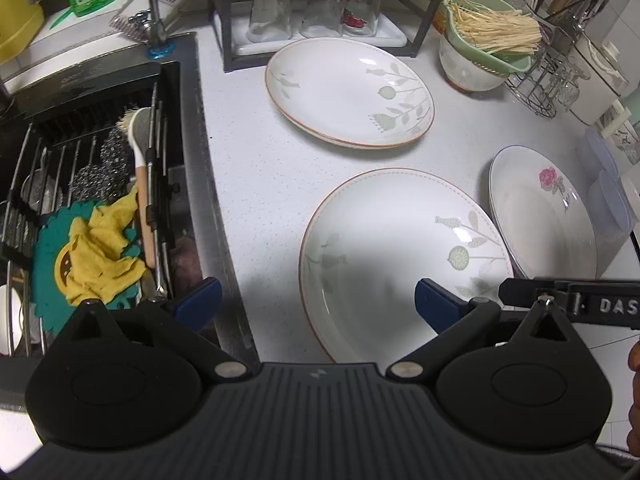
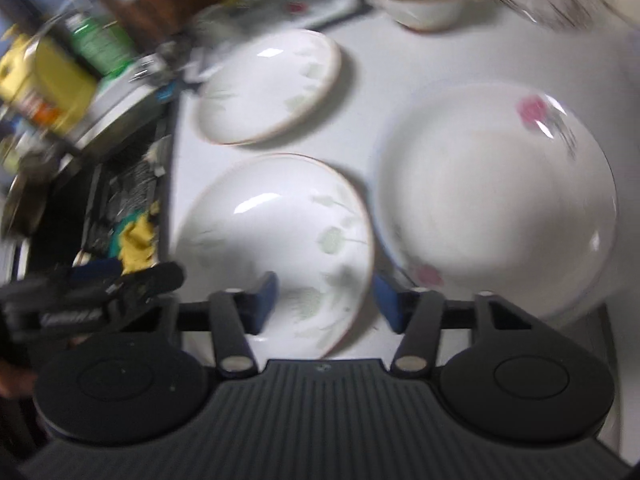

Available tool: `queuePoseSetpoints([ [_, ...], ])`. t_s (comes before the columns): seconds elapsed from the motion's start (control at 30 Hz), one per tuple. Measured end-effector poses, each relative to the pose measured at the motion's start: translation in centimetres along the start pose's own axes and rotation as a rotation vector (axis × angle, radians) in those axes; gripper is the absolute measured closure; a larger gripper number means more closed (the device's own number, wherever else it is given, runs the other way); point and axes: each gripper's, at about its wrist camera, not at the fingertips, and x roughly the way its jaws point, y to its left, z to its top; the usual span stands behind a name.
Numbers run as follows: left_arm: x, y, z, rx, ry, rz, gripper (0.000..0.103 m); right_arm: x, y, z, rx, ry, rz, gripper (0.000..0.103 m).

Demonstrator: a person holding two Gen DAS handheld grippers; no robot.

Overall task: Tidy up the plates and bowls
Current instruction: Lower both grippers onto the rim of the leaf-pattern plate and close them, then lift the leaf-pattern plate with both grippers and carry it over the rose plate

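Three white plates lie on the white counter. A near leaf-pattern plate (image 1: 400, 256) sits in front of my left gripper (image 1: 316, 304), which is open and empty above its near rim. A far leaf-pattern plate (image 1: 348, 90) lies behind it. A rose-pattern plate (image 1: 544, 220) lies to the right. In the blurred right wrist view, my right gripper (image 2: 326, 298) is open and empty over the near plate's (image 2: 272, 240) right edge, with the rose plate (image 2: 496, 196) to its right and the far plate (image 2: 268, 88) behind. A white bowl (image 1: 468, 68) holds a green strainer.
A sink (image 1: 100, 184) with a rack, scrubbers, brush and yellow cloth lies left of the counter. Upturned glasses (image 1: 316, 8) stand on a tray at the back. A wire rack (image 1: 548, 80) and utensil holder stand at the back right. The right gripper's body (image 1: 572, 300) shows at right.
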Motion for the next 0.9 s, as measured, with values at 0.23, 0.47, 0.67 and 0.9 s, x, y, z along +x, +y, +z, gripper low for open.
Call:
queuePoseSetpoints([
  [0.23, 2.1, 0.1, 0.3, 0.042, 0.060, 0.002, 0.025, 1.9, -1.6, -1.1, 0.125, 0.009, 0.001, 0.073],
  [0.47, 3.9, 0.0, 1.0, 0.061, 0.070, 0.013, 0.052, 2.5, -1.6, -1.5, 0.151, -0.053, -0.006, 0.087],
  [0.67, 4.2, -0.2, 1.7, 0.107, 0.032, 0.014, 0.068, 2.7, -2.2, -1.6, 0.144, -0.050, 0.024, 0.090],
  [0.9, 5.0, 0.0, 1.5, 0.097, 0.043, -0.008, 0.074, 3.0, -1.8, -1.2, 0.084, -0.054, 0.033, 0.090],
])
